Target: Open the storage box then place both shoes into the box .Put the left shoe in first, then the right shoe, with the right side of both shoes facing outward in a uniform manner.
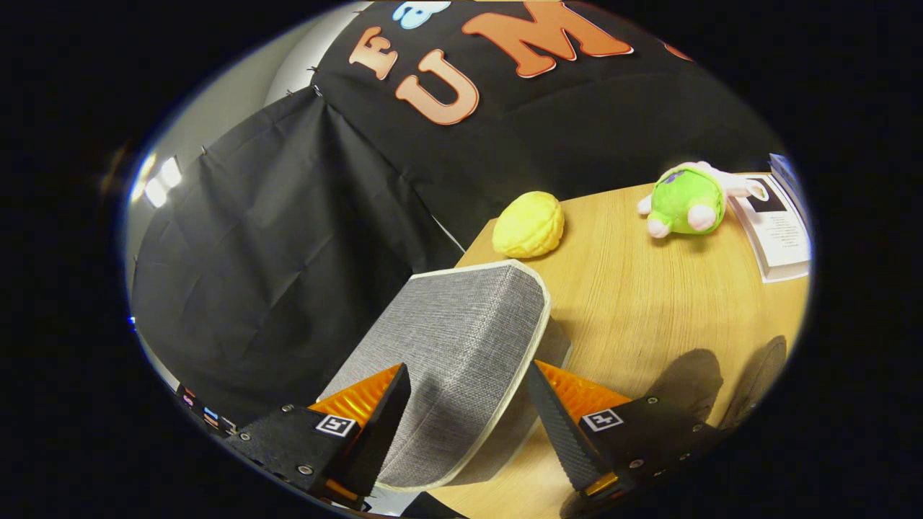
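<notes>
The storage box's grey fabric lid (461,324), trimmed in white, stands tilted up between my fingers. My gripper (469,404) is shut on the lid, one finger on each side of its near edge. A bit of the grey box body (557,347) shows under the lid's right corner. Right of the right finger, two dark shoes (694,382) (758,375) lie on the wooden table (649,303), dim and partly cut off.
Beyond the lid a yellow soft toy (528,225) lies near the table's far corner. Further right are a green plush toy (685,202) and a white booklet (779,231). Black booth cloth hangs behind and to the left.
</notes>
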`<state>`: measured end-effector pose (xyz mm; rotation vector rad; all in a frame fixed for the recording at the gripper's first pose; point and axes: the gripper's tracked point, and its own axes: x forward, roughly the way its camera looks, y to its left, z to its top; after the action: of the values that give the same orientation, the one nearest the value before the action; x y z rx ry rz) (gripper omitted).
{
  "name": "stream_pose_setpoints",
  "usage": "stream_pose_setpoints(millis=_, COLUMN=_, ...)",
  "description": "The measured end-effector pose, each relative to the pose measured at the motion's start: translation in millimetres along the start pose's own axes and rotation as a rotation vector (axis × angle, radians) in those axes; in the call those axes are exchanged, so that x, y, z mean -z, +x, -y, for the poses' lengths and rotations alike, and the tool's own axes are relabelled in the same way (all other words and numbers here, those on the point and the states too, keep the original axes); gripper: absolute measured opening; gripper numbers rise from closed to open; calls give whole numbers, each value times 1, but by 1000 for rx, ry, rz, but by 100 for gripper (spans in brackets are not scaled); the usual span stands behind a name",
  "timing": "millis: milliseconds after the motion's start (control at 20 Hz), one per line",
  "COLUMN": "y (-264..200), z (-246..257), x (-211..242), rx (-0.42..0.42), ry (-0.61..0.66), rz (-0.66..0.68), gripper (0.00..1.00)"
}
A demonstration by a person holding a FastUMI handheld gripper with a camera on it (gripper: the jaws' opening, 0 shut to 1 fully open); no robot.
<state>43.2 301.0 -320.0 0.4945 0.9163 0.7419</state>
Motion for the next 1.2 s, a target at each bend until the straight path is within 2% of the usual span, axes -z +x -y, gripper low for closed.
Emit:
stream_pose_setpoints(millis=250, y=16, z=-4, x=9, rx=-125, ry=136, rz=-38, gripper=98)
stream_pose_setpoints(millis=400, y=23, z=-8, x=15, rx=-199, ry=281, rz=-69, gripper=97)
stream_pose_setpoints(millis=500, y=23, z=-11, x=15, rx=-230, ry=289, rz=-48, gripper=96)
stream_pose_setpoints(millis=600, y=21, z=-10, x=14, rx=-228, ry=274, rz=-31, gripper=90)
stream_pose_setpoints(millis=850, y=16, z=-6, x=10, rx=-130, ry=252, rz=-40, gripper=79)
stream_pose_setpoints(millis=950, y=9, z=-3, x=1, rx=-76, ry=194, rz=-9, gripper=72)
stream_pose_setpoints(millis=1050, y=-1, z=-1, x=-9, rx=-38, ry=164, rz=23, gripper=59)
stream_pose_setpoints(millis=1100, y=-7, z=-4, x=-12, rx=-30, ry=159, rz=22, gripper=46)
stream_pose_setpoints(millis=1150, y=-9, z=-8, x=-15, rx=-30, ry=159, rz=18, gripper=40)
stream_pose_setpoints(millis=1200, y=-9, z=-13, x=-19, rx=-29, ry=167, rz=21, gripper=29)
